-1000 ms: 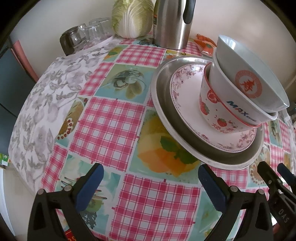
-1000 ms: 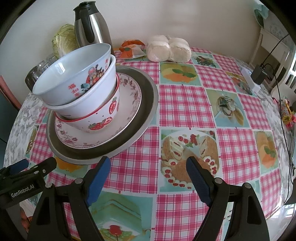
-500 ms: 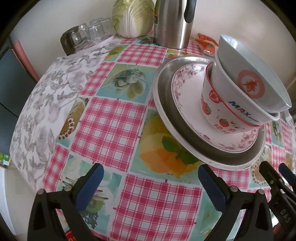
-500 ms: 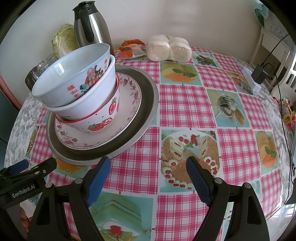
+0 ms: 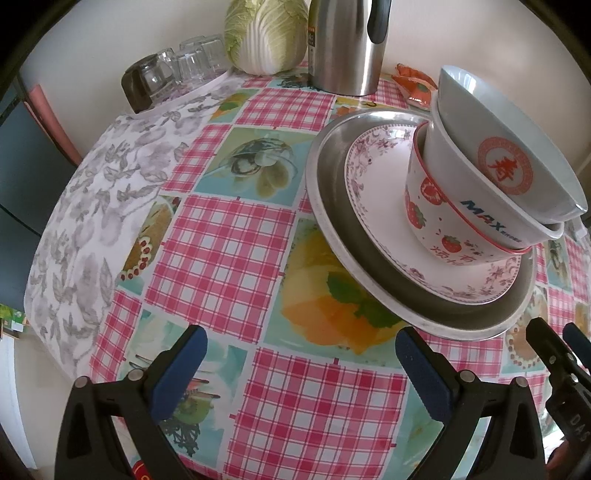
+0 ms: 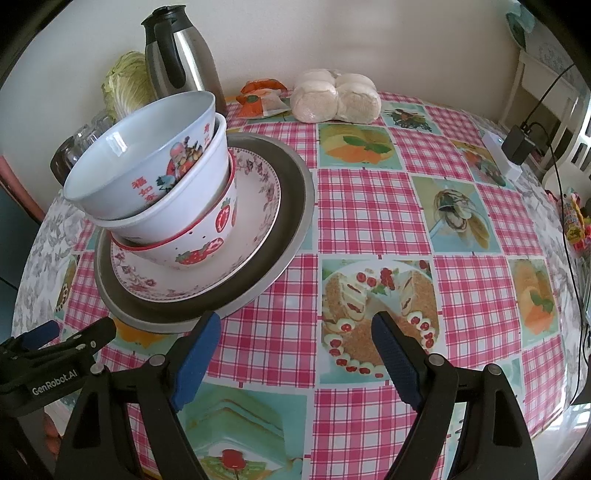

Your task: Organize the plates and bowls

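Observation:
A stack stands on the checked tablecloth: a large metal plate, a floral plate on it, then a strawberry bowl, a white bowl and a pale blue bowl nested on top, leaning. My left gripper is open and empty, short of the stack's near left. My right gripper is open and empty, near the metal plate's front rim.
A steel thermos jug, a cabbage, upturned glasses, a snack packet and bagged buns line the far edge by the wall. A charger and cable lie at right.
Both views have shifted very slightly; the stack and the open grippers stay as they were.

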`<state>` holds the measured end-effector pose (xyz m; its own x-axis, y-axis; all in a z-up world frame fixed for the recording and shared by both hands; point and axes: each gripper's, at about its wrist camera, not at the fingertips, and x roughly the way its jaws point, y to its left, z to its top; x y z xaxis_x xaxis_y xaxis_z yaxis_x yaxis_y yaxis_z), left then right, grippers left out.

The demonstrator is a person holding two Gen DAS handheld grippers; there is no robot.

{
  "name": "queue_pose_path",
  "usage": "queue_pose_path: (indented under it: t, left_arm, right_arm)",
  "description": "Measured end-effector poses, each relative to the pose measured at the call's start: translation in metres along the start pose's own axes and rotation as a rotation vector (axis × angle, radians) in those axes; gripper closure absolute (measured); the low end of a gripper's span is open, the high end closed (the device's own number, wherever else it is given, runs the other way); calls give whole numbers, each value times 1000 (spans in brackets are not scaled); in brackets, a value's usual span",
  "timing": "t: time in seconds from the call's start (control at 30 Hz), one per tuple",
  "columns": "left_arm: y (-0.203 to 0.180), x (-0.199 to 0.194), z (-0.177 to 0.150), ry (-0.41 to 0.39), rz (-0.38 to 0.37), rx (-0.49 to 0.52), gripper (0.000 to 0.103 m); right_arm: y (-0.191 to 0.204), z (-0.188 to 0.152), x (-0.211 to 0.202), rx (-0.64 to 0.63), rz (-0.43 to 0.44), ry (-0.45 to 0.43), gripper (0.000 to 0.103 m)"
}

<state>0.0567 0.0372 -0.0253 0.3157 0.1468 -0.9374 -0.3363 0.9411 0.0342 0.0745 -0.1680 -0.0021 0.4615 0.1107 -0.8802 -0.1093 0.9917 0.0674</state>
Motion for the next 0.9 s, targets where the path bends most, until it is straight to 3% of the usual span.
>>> queue_pose_path:
  t: [0.9]
  left_arm:
    - [-2, -1, 0, 1, -16, 9, 0]
  right_arm:
    - [-1, 0, 1, 4, -4, 7, 19]
